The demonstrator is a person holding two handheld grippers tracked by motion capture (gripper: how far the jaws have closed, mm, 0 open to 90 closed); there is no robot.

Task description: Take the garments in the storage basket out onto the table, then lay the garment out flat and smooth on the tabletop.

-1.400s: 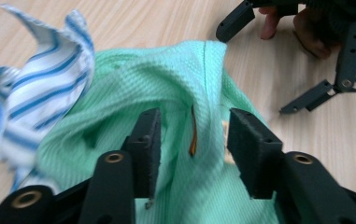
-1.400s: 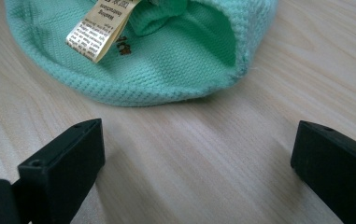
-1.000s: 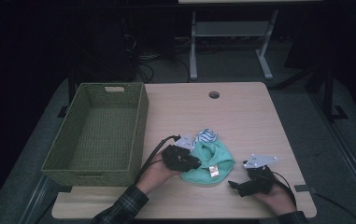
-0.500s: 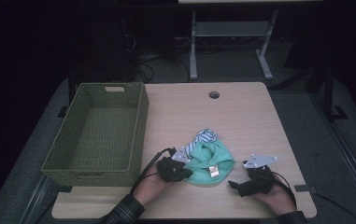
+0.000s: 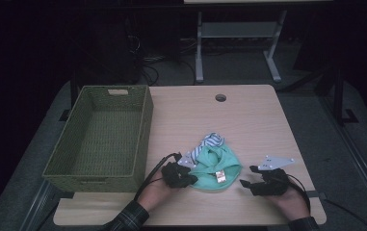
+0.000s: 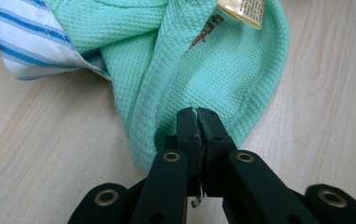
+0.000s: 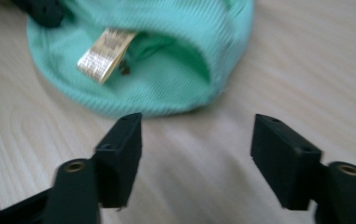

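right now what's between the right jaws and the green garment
Only bare wooden table: in the right gripper view the right gripper stands open just short of the green garment, nothing between them.

Basket [image 5: 99,139] blocks table's [image 5: 248,115] left.

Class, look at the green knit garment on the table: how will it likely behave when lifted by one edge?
The green knit garment lies in soft folds, so it will probably droop and stretch rather than hold shape. It looks light. Its textured knit should grip well in the left hand-held gripper, shut on its edge.
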